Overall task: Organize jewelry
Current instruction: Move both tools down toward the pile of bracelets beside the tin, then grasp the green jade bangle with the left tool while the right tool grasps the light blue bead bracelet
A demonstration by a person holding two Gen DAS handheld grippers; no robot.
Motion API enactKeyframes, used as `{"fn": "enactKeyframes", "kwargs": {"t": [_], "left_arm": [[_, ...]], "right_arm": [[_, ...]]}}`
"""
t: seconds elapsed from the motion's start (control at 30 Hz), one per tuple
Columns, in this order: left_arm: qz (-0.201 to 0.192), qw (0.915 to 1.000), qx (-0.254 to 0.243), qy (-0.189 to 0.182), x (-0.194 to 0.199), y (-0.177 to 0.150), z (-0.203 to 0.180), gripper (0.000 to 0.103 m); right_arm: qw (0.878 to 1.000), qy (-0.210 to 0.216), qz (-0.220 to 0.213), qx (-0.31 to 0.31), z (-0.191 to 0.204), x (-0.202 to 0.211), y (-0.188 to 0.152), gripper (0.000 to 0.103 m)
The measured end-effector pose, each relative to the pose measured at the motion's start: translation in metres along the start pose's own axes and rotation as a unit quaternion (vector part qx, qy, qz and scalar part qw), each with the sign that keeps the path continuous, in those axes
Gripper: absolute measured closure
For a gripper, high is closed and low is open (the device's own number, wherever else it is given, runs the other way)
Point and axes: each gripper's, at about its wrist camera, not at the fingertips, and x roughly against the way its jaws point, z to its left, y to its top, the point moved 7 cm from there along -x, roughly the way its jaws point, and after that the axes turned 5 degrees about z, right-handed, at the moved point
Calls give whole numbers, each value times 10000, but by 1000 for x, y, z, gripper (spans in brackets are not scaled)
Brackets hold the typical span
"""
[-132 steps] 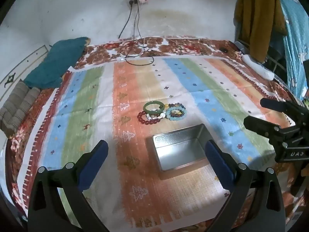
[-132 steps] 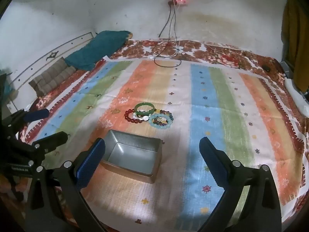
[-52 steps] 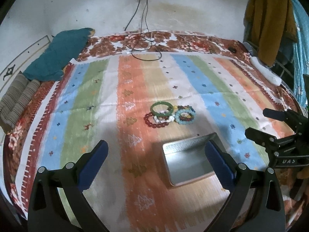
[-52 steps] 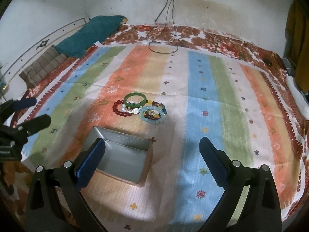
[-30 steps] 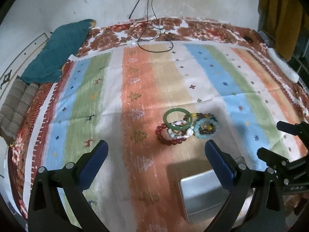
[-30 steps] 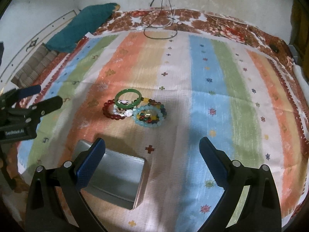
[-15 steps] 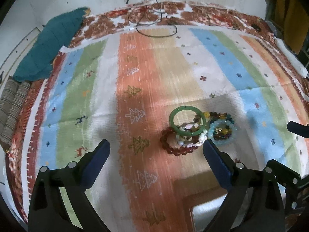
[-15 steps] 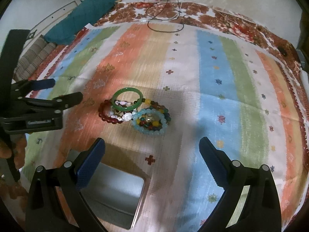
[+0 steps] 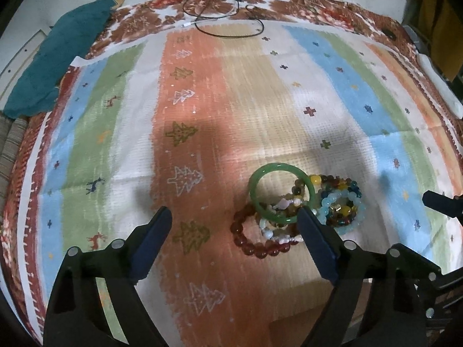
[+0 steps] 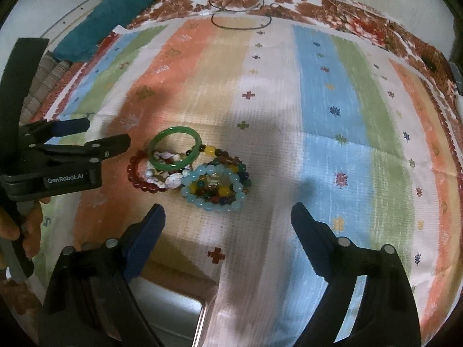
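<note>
A pile of bracelets lies on the striped cloth: a green bangle (image 9: pixel 282 192) (image 10: pixel 174 151), a dark red bead bracelet (image 9: pixel 254 243) (image 10: pixel 139 177), a white bead bracelet (image 9: pixel 275 231) (image 10: pixel 165 177) and a light blue bead bracelet (image 9: pixel 341 211) (image 10: pixel 214 188) around multicoloured beads. My left gripper (image 9: pixel 234 217) is open just above the pile, its right finger (image 9: pixel 315 243) over the bangle's edge; it shows in the right wrist view (image 10: pixel 107 137). My right gripper (image 10: pixel 227 217) is open, just in front of the blue bracelet. The metal tin (image 10: pixel 170 324) lies at the bottom left.
The striped cloth (image 9: pixel 202 86) covers a bed. A teal pillow (image 9: pixel 58 57) lies at the far left. A black cable (image 9: pixel 225 14) loops at the far edge. The right gripper's fingertip (image 9: pixel 439 202) shows at the right edge of the left wrist view.
Both grippers have moved forward and down toward the bracelet pile. The tin has slid to the bottom edge of both views. Both stay open.
</note>
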Motion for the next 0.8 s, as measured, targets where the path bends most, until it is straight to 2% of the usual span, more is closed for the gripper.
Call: {"fn": "enactKeyframes", "kwargs": {"t": [0.2, 0.27, 0.5, 0.63, 0.8], "left_arm": [[132, 9998, -138, 59, -17, 7, -7, 19], [189, 9997, -139, 61, -23, 8, -6, 20], [336, 9994, -93, 41, -41, 13, -3, 25], [389, 9992, -126, 15, -50, 17, -4, 29], [493, 9986, -168, -24, -64, 21, -5, 40]], "right_arm": [[9999, -48, 156, 18, -2, -14, 4, 17], [9997, -51, 221, -10, -4, -20, 5, 23], [9989, 7, 455, -139, -13, -42, 9, 36], [9984, -56, 560, -108, -14, -51, 11, 49], [9978, -115, 644, -54, -13, -63, 14, 55]]}}
